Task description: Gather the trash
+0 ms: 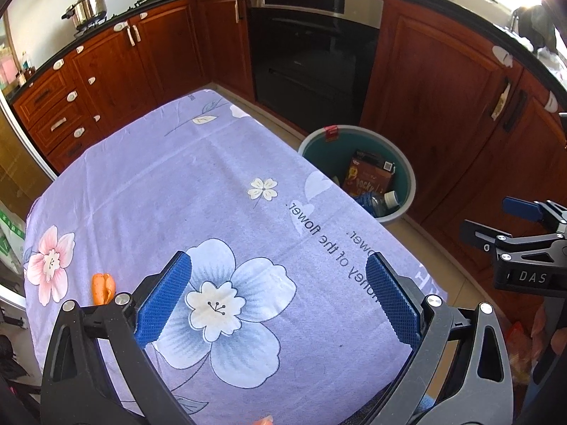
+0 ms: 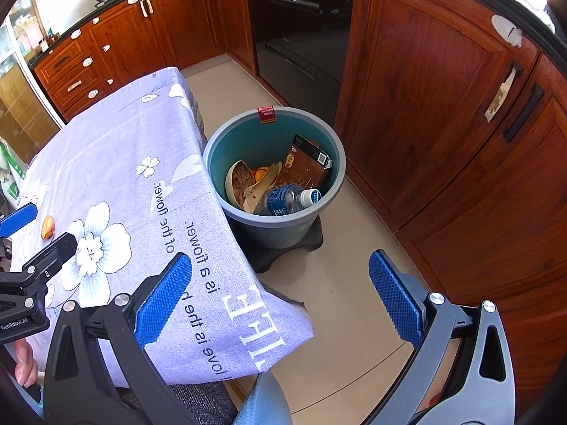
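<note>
1. Both claws stand wide open and hold nothing: the left gripper (image 1: 278, 297) hangs over the table, the right gripper (image 2: 280, 295) over the table's corner and the floor.
2. Table (image 1: 149, 184), under a purple flowered cloth, fills the left wrist view from 6 to 11 o'clock; nearly all of its top is bare.
3. Bin (image 2: 333, 177) stands on the floor just beside the table edge, at 12 o'clock in the right wrist view. It already holds a brown box (image 2: 306, 168), a plastic bottle (image 2: 287, 200), a bowl-like shell and peelings.
4. Orange scrap (image 1: 102, 288), apparently peel, is the only trash seen on the table, at 9 o'clock of the left gripper, just beside its left finger.
5. Judgement: collection is nearly complete; the step in hand is reaching for the last piece. The next move calls for the left gripper to shift toward 9 o'clock, straddle the scrap, close on it, then carry it across to the bin.
</note>
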### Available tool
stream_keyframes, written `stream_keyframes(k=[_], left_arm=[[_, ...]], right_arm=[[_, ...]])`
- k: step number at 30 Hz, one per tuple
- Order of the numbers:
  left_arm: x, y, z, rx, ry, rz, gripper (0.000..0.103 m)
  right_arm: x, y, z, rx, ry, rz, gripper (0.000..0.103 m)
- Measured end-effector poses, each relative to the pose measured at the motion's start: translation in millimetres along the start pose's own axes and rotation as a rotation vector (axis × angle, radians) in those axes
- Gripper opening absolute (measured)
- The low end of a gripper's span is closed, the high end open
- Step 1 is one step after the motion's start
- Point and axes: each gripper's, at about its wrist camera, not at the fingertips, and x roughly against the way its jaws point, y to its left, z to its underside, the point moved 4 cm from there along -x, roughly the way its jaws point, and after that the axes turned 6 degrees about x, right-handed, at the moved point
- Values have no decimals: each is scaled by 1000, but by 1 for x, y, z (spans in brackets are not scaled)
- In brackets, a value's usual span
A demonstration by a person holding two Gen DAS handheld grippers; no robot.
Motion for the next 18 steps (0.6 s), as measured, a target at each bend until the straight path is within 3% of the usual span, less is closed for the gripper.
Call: stream_keyframes(k=[18], left_arm=[[-3, 2, 1, 8, 9, -15, 99]], right_arm=[[-3, 7, -2, 16, 12, -5, 96]])
